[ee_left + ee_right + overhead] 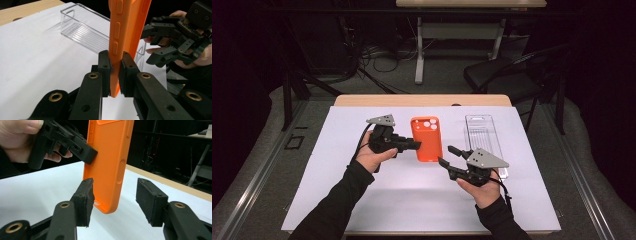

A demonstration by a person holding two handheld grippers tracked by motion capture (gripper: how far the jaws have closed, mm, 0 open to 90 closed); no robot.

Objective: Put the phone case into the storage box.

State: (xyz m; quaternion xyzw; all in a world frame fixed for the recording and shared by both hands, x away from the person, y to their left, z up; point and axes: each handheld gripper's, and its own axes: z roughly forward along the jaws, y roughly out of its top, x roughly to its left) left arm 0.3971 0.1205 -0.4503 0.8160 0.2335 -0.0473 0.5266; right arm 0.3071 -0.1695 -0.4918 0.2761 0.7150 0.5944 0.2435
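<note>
My left gripper [115, 72] pinches the orange phone case [426, 138] by its side edge, holding it above the white mat [337, 200]. My right gripper [115, 200] stands spread around its lower corner, pads clear, the clear tray [484, 135] just beyond

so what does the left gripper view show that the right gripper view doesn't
Left gripper view alone: the left hand-held gripper has its jaws clamped on the edge of the orange phone case, and the clear plastic tray lies behind on the white table cover.

Right gripper view alone: the right hand-held gripper has its jaws apart, with the case's lower corner between them and the pads not pressing it.

Both: the orange case held upright above the white cover, with the other hand's gripper beside it.
</note>
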